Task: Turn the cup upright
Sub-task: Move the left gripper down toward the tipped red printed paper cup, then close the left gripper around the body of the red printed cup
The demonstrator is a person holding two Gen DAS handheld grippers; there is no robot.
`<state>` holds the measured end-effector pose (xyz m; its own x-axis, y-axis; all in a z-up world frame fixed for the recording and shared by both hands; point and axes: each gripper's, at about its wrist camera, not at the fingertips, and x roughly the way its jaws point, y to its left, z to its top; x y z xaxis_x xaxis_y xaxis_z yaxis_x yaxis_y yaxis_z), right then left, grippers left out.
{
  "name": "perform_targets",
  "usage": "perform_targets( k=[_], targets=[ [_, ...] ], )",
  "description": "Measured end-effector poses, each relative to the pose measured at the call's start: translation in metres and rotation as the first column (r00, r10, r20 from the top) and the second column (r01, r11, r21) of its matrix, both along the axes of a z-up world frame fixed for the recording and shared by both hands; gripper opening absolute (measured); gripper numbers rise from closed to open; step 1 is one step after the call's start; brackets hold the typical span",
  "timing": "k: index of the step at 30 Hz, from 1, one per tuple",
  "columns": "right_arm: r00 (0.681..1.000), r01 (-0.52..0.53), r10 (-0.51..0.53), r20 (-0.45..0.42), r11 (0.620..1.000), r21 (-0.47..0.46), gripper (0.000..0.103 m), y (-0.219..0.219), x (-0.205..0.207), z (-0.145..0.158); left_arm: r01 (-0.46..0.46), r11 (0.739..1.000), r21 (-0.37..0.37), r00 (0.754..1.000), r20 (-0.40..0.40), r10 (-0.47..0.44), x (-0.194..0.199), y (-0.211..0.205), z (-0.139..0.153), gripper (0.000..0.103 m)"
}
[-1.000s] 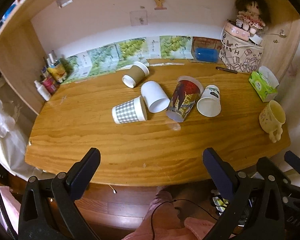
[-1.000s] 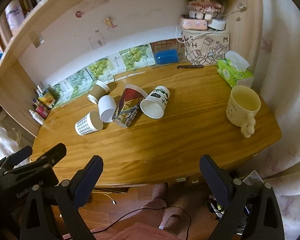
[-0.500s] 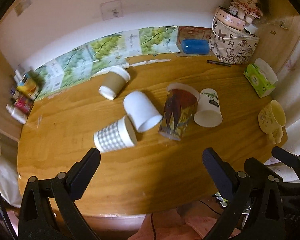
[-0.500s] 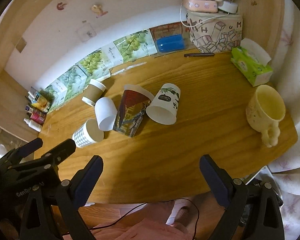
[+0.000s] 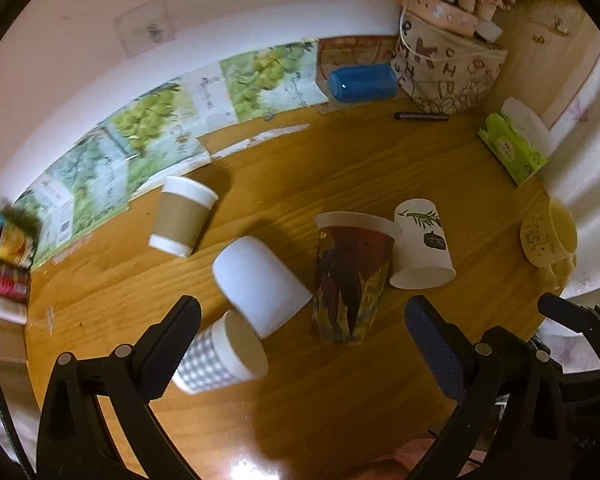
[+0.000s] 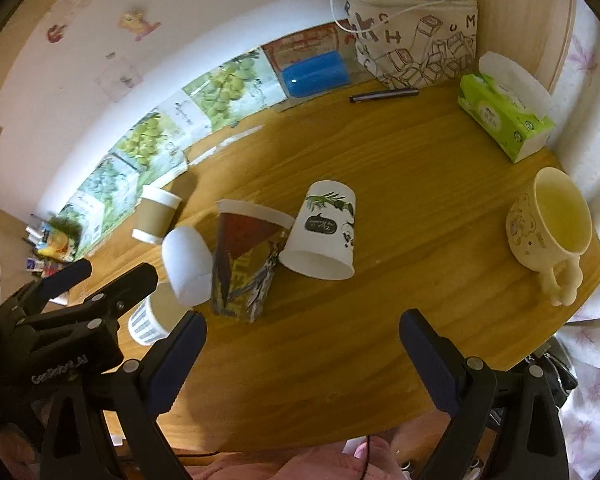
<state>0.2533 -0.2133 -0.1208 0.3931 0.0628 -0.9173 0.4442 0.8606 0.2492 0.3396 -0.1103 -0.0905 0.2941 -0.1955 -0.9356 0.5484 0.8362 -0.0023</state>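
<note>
Cups: five paper ones lie tipped on the bench (image 6: 400,208), the checked cup (image 5: 220,354) nearest my left gripper (image 5: 300,334), touching the white cup (image 5: 260,284) beyond it. My left and right gripper (image 6: 302,342) hang wide apart, holding nothing.

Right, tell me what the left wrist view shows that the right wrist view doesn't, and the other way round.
Only the left wrist view shows the checked paper cup's open mouth whole, lying beside the open left gripper. Only the right wrist view looks down into the cream ceramic mug, and shows the open right gripper over the wooden table. Both show the tipped plain white paper cup, the tall dark printed cup, the leaf-printed white cup, the brown-sleeved cup and the green tissue box.
</note>
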Motion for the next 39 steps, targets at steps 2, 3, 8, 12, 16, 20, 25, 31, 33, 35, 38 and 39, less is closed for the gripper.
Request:
perform_targets(
  k=[2,3,8,12,16,20,25,31,33,35,38,39],
  targets=[
    [1.0,0.011,-0.011,-0.014,1.0,0.003,0.097,-0.003,0.005,-0.004,0.021,1.0,0.001,0.999,-0.042,-0.021,0.008,-0.007,-0.01,0.102],
    [1.0,0.019,-0.019,-0.024,1.0,0.003,0.097,-0.006,0.008,-0.007,0.029,1.0,-0.001,0.998,-0.059,-0.029,0.011,-0.01,-0.014,0.102],
    [0.997,0.043,-0.042,-0.065,0.999,0.004,0.097,-0.014,0.016,-0.018,0.07,0.998,0.007,0.99,-0.127,-0.069,0.023,-0.029,-0.038,0.102],
    [0.992,0.069,-0.07,-0.103,0.998,-0.009,0.097,-0.022,0.02,-0.029,0.086,0.996,0.022,0.982,-0.17,-0.081,0.03,-0.04,-0.054,0.102],
    [0.988,0.087,-0.087,-0.125,0.996,0.001,0.097,-0.029,0.024,-0.038,0.099,0.994,0.047,0.974,-0.209,-0.087,0.035,-0.048,-0.071,0.102],
    [0.985,0.097,-0.093,-0.143,0.995,0.015,0.097,-0.033,0.025,-0.046,0.108,0.992,0.064,0.967,-0.237,-0.09,0.038,-0.054,-0.082,0.102],
    [0.981,0.111,-0.105,-0.161,0.993,0.026,0.097,-0.037,0.024,-0.05,0.128,0.988,0.091,0.962,-0.256,-0.101,0.038,-0.061,-0.093,0.101],
    [0.979,0.12,-0.112,-0.172,0.992,0.037,0.097,-0.041,0.021,-0.051,0.122,0.986,0.11,0.956,-0.281,-0.087,0.04,-0.063,-0.102,0.093],
    [0.978,0.125,-0.117,-0.173,0.991,0.038,0.097,-0.041,0.02,-0.051,0.116,0.987,0.112,0.953,-0.292,-0.079,0.043,-0.065,-0.105,0.091],
    [0.977,0.13,-0.121,-0.174,0.991,0.04,0.097,-0.041,0.018,-0.052,0.115,0.986,0.118,0.949,-0.308,-0.073,0.042,-0.067,-0.108,0.089],
    [0.976,0.134,-0.124,-0.177,0.99,0.048,0.097,-0.041,0.013,-0.051,0.106,0.987,0.121,0.944,-0.325,-0.061,0.043,-0.07,-0.114,0.083],
    [0.976,0.14,-0.131,-0.174,0.989,0.039,0.097,-0.041,0.012,-0.05,0.103,0.987,0.12,0.942,-0.33,-0.058,0.043,-0.071,-0.115,0.081]
  ],
)
